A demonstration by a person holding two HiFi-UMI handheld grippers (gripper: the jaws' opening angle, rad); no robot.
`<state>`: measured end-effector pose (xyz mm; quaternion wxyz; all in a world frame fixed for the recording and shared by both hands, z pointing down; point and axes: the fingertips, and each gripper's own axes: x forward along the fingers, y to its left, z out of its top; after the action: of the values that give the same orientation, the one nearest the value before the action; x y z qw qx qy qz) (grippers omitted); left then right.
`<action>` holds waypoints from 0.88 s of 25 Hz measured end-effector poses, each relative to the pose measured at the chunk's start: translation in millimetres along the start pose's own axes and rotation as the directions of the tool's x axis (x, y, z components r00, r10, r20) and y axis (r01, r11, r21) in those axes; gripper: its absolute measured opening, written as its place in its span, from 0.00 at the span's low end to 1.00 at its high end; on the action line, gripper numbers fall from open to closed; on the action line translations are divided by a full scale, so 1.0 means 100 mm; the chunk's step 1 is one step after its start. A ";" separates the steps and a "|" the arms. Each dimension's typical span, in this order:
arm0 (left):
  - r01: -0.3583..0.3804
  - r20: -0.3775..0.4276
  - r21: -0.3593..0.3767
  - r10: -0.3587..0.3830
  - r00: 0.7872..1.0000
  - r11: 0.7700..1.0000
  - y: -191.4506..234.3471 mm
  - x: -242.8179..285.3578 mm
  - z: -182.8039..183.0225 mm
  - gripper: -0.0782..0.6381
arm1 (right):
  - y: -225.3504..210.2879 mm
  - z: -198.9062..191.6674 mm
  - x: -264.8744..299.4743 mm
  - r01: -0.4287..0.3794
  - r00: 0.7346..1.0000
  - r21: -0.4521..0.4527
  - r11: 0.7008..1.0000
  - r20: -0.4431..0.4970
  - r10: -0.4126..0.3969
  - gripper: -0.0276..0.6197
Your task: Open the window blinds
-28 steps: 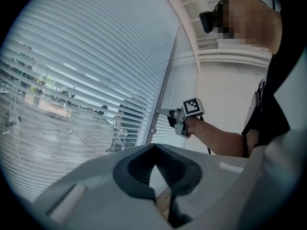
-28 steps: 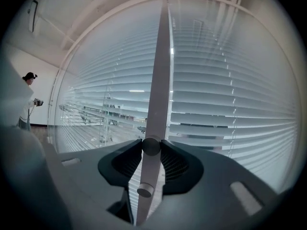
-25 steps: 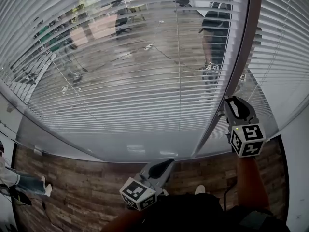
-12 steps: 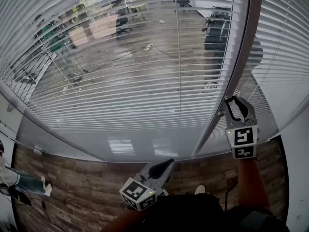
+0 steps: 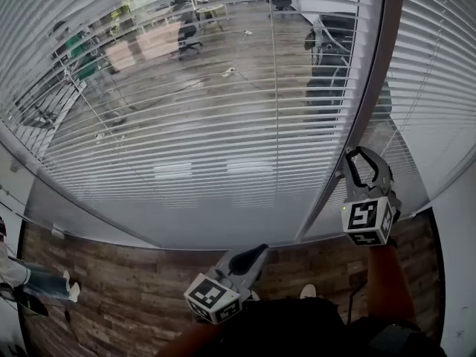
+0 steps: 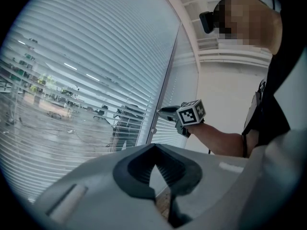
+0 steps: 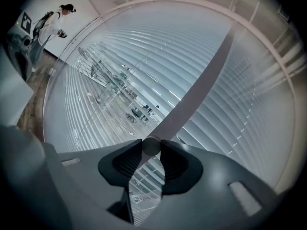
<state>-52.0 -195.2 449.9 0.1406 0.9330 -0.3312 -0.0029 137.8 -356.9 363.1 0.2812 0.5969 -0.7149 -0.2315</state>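
The window blinds (image 5: pixel 208 125) fill most of the head view, from the upper left across to the dark upright frame post (image 5: pixel 372 88). A second panel of blinds (image 5: pixel 439 80) lies to the right of that post. The slats on the big panel are tilted far enough that you can see between them to a room with desks and chairs beyond. Those on the right panel look paler and harder to see through.

The right claw (image 5: pixel 363 155) is up against the post at the right of the head view, pointing roughly level. In the right gripper view its jaws are closed on a small round knob (image 7: pixel 151 146), one pad pressing on each side, with the post running up and away behind it.

The left claw (image 5: pixel 260 250) hangs low in the middle of the head view, over the wooden floor (image 5: pixel 111 281) and well apart from the blinds. Its jaw tips meet with nothing between them. Its own view looks across to the other claw's marker cube (image 6: pixel 191 113).
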 end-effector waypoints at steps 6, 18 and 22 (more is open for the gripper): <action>0.000 -0.002 -0.007 0.000 1.000 1.000 -0.03 0.04 0.15 0.11 | -0.09 0.09 0.01 0.020 0.999 -0.150 0.989 -0.024 -0.024 0.27; -0.002 -0.006 -0.007 0.002 1.000 1.000 -0.03 0.05 0.14 0.11 | -0.07 0.07 0.02 0.029 0.999 -0.210 0.977 -0.028 -0.036 0.27; 0.005 0.002 -0.002 -0.005 1.000 1.000 -0.03 0.04 0.12 0.11 | -0.09 0.09 0.00 0.020 1.000 -0.111 0.994 0.002 -0.020 0.27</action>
<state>-47.8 -198.9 437.7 0.1412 0.9337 -0.3289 -0.0045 137.7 -358.9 350.5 0.3112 0.5874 -0.6949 -0.2741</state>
